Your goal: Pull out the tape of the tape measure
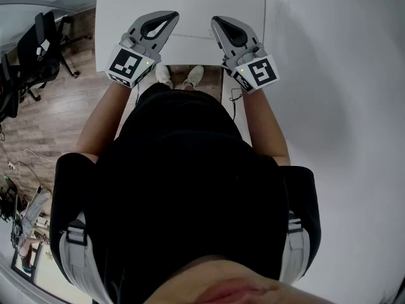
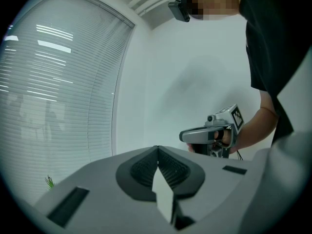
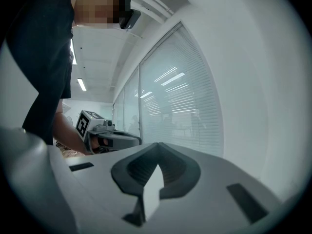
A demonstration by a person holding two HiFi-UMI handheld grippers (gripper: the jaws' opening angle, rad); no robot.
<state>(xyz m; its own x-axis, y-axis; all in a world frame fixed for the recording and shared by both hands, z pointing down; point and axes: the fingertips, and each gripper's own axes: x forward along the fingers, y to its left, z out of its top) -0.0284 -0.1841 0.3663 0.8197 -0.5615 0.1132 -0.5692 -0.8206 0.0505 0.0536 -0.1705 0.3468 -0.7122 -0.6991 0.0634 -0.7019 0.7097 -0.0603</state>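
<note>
No tape measure shows in any view. In the head view my left gripper (image 1: pixel 171 15) and right gripper (image 1: pixel 215 20) are held side by side at chest height over the near edge of a white table (image 1: pixel 190 5), tips angled toward each other. Both are shut, with nothing between the jaws. The left gripper view shows its own closed jaws (image 2: pixel 158 148) and, beyond them, the right gripper (image 2: pixel 182 136) in a hand. The right gripper view shows its closed jaws (image 3: pixel 157 144) and the left gripper (image 3: pixel 139 140) off to the left.
A black office chair (image 1: pixel 38 49) stands on the wood floor (image 1: pixel 57 119) at the left, with cables near it. A white wall (image 1: pixel 342 75) fills the right side. The person's shoes (image 1: pixel 180 76) show below the table edge. Window blinds (image 2: pixel 48 91) face both gripper views.
</note>
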